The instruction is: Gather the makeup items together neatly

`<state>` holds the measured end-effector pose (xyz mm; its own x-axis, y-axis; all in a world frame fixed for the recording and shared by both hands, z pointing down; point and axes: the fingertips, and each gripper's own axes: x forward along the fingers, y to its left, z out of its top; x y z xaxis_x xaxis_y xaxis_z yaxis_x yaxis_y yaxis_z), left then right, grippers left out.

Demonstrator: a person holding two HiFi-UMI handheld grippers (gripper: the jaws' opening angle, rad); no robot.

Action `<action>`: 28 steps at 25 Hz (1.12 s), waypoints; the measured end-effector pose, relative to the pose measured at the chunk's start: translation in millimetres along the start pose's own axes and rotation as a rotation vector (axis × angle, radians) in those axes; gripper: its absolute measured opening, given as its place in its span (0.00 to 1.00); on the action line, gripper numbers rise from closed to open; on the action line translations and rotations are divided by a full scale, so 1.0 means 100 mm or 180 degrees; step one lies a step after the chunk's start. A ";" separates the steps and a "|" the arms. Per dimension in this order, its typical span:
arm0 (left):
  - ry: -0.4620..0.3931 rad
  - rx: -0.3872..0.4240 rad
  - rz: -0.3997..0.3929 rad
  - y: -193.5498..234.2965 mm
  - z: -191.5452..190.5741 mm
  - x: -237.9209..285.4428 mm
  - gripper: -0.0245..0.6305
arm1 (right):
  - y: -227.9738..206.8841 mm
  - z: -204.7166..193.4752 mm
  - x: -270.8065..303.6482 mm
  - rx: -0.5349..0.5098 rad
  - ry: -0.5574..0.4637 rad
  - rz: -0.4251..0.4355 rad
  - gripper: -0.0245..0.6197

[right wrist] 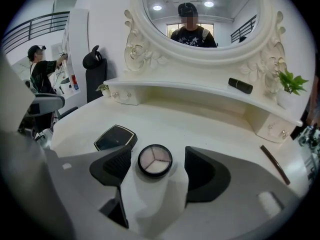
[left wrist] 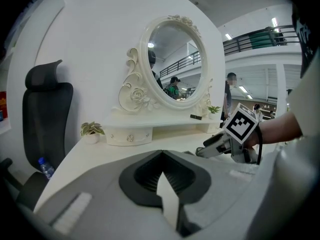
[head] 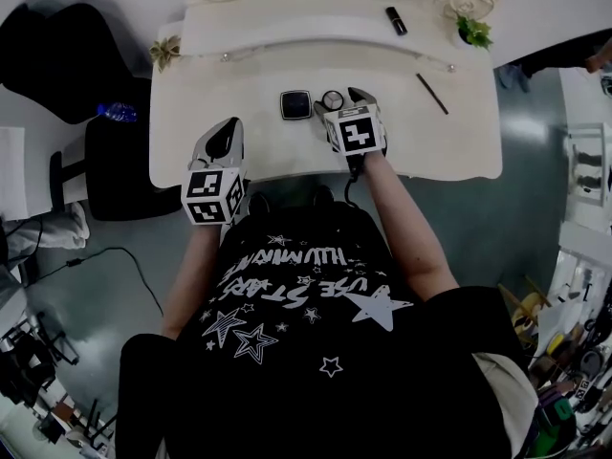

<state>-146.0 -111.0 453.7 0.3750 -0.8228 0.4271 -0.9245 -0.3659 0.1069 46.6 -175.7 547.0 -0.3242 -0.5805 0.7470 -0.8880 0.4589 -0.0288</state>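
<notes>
White bench [head: 457, 149] w/ scalloped edges, seen from above as a person works two hand-held grippers over its near half. The R gripper [head: 342, 103] is at the centre, jaws open and straddling a round black compact [head: 332, 99] w/ three pale pans. The compact lies flat on the bench, and the pads stand clear of its rim on both sides. Just left of it, nearly touching, lies a square black compact [head: 295, 104], lid shut. The L gripper [head: 229, 127] is held over the front-left part of the bench, close to the near edge, w/ its jaws closed on nothing. A slim dark pencil [head: 431, 94] lies diagonally, well off to the right, w/ bare surface btwn it and the two compacts and more bare surface along the front-right edge. A black tube [head: 395, 20] rests on the raised shelf [head: 287, 27] at the back, below the ornate oval mirror [left wrist: 175, 66]. Small potted plants stand at the back-left [head: 164, 51] and back-right [head: 472, 32] corners. A black office chair [head: 120, 165] sits just off the bench's left edge, w/ a plastic bottle [head: 117, 113] on it.
</notes>
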 end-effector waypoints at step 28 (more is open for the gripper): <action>-0.0012 0.0205 -0.0537 -1.08 0.26 0.80 0.04 | -1.71 -0.40 -0.73 0.0508 -0.0175 -0.0696 0.74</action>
<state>-14.6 -148.6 453.3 0.5248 -0.7490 0.4045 -0.8422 -0.5259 0.1189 235.6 -185.1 523.6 -0.1323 -0.6918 0.7099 -0.9776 0.2094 0.0218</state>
